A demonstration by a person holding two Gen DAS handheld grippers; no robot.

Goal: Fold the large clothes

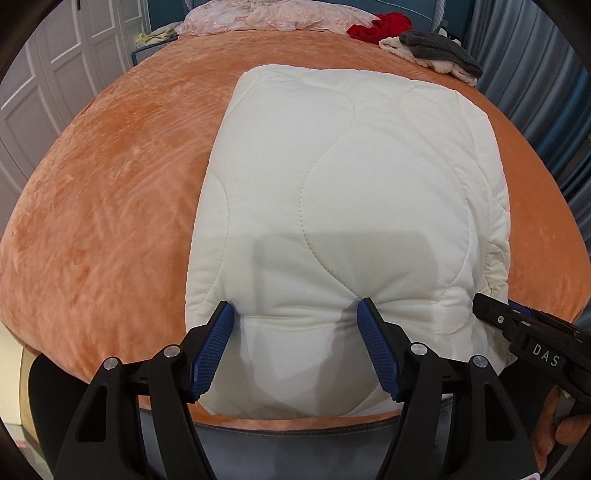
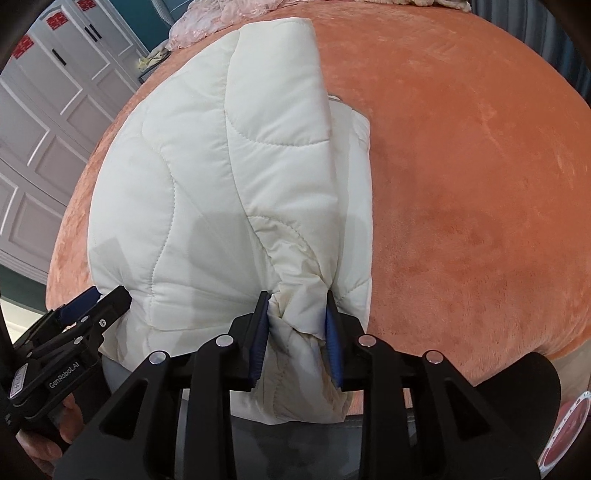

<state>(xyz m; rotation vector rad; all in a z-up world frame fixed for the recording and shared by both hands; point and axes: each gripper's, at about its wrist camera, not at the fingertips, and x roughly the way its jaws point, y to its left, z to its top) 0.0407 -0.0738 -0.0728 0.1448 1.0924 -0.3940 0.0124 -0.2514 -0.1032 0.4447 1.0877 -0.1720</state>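
A cream quilted garment lies folded into a thick pad on the orange bed cover. My left gripper is shut wide on its near edge, and the padding creases at both blue pads. The garment's right side shows in the right wrist view. There my right gripper is shut on a bunched fold at the near right corner, with fabric squeezed between the pads. Each gripper shows at the edge of the other's view: the right gripper and the left gripper.
At the far end of the bed lie pink bedding, a red garment and a grey and cream pile. White wardrobe doors stand left, a blue curtain right. The bed's near edge runs just under the grippers.
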